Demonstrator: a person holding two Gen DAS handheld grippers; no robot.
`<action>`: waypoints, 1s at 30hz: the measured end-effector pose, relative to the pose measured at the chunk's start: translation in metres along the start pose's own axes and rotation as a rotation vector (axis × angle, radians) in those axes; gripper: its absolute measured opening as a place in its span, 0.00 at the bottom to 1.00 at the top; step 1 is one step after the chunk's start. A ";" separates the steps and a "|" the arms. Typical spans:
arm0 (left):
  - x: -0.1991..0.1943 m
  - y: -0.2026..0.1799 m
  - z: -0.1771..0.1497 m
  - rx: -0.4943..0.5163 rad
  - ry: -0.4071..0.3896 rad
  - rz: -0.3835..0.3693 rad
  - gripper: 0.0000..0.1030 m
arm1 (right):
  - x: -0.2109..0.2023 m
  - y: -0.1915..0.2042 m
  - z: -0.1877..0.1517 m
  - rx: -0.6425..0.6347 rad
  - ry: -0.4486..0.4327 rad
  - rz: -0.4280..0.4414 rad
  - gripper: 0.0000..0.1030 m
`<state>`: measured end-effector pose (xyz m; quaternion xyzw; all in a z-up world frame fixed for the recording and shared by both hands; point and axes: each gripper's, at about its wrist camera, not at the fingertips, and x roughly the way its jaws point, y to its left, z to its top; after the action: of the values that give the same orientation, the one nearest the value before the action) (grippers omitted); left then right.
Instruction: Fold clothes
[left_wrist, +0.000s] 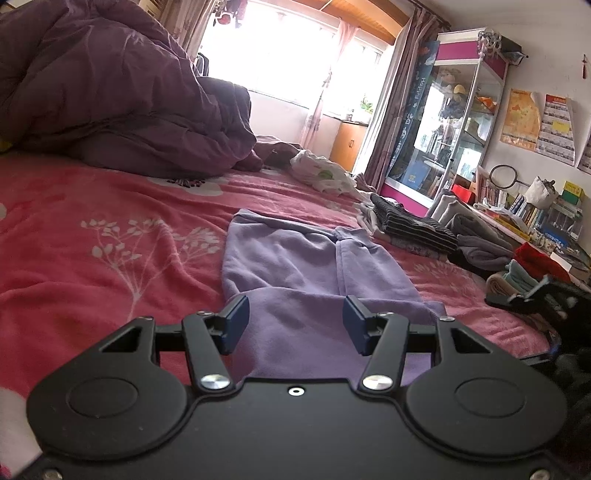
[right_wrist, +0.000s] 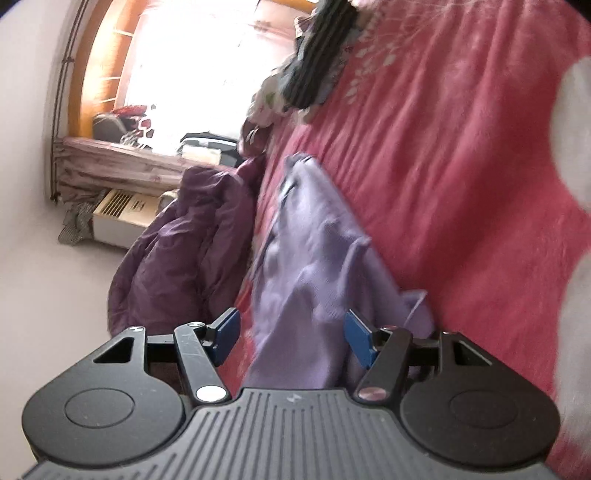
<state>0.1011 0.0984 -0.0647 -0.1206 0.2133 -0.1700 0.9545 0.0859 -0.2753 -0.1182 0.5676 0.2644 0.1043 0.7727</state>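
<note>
Two black grippers, left (left_wrist: 295, 319) and right (right_wrist: 291, 334), have blue pads wide apart around the soft lilac garment (left_wrist: 295, 266) on the pink flowery bedsheet (left_wrist: 92, 240). It lies partly folded; pinching its near edge probably comes next.

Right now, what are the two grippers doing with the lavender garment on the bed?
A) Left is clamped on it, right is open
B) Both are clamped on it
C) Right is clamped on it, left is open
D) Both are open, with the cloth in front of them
D: the left gripper and the right gripper both show their blue pads spread wide apart, with the lavender garment lying between them, not pinched.
</note>
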 end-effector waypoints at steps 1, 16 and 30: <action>0.000 0.000 0.000 0.000 -0.001 0.001 0.53 | 0.002 0.005 -0.003 -0.012 0.015 -0.013 0.62; -0.002 0.002 0.003 -0.005 -0.015 0.009 0.53 | 0.039 0.015 -0.020 -0.021 0.052 -0.182 0.73; 0.002 0.006 0.003 0.004 0.001 0.006 0.53 | 0.052 0.008 -0.023 0.000 -0.113 -0.130 0.68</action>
<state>0.1054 0.1034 -0.0649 -0.1179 0.2138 -0.1677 0.9551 0.1186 -0.2300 -0.1308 0.5541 0.2567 0.0218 0.7916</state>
